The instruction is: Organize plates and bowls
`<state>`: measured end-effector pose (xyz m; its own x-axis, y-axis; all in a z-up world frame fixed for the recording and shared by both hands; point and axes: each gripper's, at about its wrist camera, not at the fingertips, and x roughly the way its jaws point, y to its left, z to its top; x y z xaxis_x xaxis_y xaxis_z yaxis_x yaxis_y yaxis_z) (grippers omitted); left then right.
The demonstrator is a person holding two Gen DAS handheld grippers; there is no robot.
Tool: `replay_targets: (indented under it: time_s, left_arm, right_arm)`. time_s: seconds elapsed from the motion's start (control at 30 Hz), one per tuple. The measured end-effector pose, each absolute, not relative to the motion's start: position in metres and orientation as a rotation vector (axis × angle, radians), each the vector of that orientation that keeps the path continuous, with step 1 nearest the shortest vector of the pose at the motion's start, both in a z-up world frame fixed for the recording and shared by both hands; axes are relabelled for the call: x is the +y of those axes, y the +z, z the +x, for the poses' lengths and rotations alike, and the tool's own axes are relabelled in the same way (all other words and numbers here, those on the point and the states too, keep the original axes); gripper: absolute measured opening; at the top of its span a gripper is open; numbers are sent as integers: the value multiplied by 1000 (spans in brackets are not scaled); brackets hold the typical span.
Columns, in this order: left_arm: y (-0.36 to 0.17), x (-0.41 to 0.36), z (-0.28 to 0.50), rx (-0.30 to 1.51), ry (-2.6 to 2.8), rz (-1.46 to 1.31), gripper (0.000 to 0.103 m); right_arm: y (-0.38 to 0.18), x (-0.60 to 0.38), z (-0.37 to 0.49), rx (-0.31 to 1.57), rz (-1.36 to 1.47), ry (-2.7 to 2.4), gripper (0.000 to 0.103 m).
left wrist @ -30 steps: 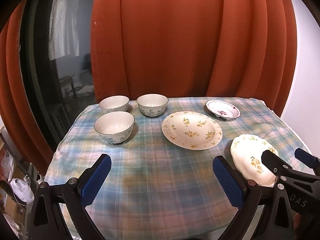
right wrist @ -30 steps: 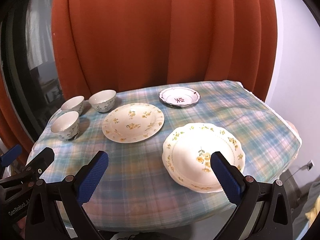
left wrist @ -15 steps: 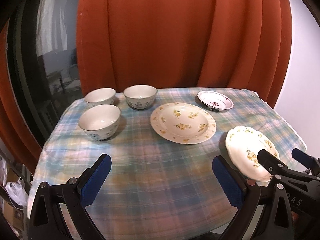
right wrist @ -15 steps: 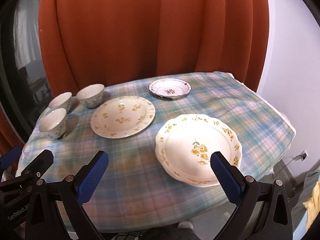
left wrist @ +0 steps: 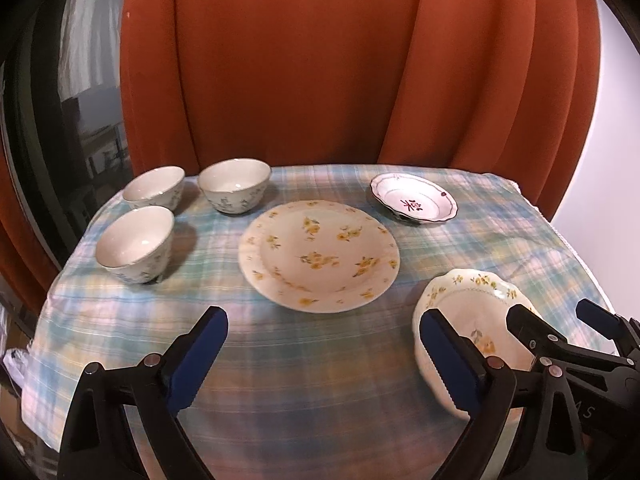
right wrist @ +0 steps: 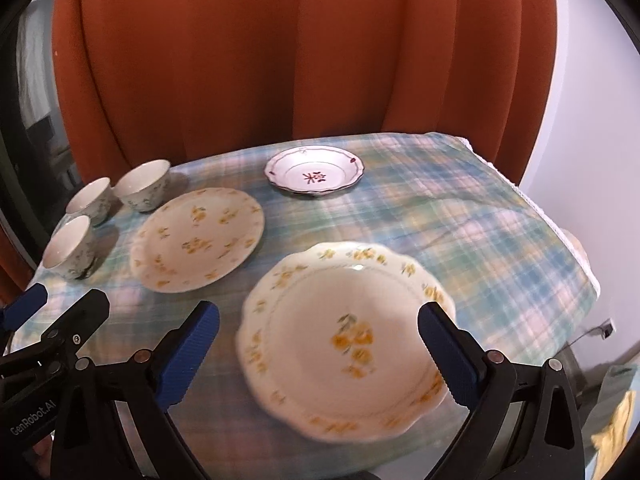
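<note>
"GenRobot.AI" stood in pale letters on the black body of the left hand-held gripper [right wrist: 28, 304], seen at the lower left edge of the right wrist view – on the right hand-held gripper's [left wrist: 560, 324] body only "AS" was legible – nothing else could be read

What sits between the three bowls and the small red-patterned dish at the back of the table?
The round yellow-flowered plate lies between the three bowls and the small red-patterned dish, set slightly nearer the camera; around it there is only bare plaid tablecloth. The left wrist view shows this best.

Left gripper [left wrist: 324, 354] jaws closing, empty
</note>
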<state>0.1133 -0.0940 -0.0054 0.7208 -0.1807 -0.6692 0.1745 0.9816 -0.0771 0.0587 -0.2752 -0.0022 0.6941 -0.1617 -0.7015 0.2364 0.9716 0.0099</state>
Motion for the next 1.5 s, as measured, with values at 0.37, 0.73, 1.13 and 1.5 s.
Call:
replay_targets:
  time_s: [0.37, 0.73, 1.13, 1.5]
  left_arm:
    - [-45, -170, 143, 895, -152, -25, 84]
    - [-87, -216, 152, 1061, -87, -58, 75]
    - [-103, -233, 156, 1110, 15, -23, 68]
    - [-108, -228, 163, 1149, -16, -19, 68]
  right_arm:
    - [-30, -352, 101, 866, 96, -166, 98]
    - [-83, -397, 127, 1027, 71, -71, 88]
    - [-117, -405, 138, 1138, 99, 14, 74]
    - [-119, -402, 147, 1152, 135, 7, 73]
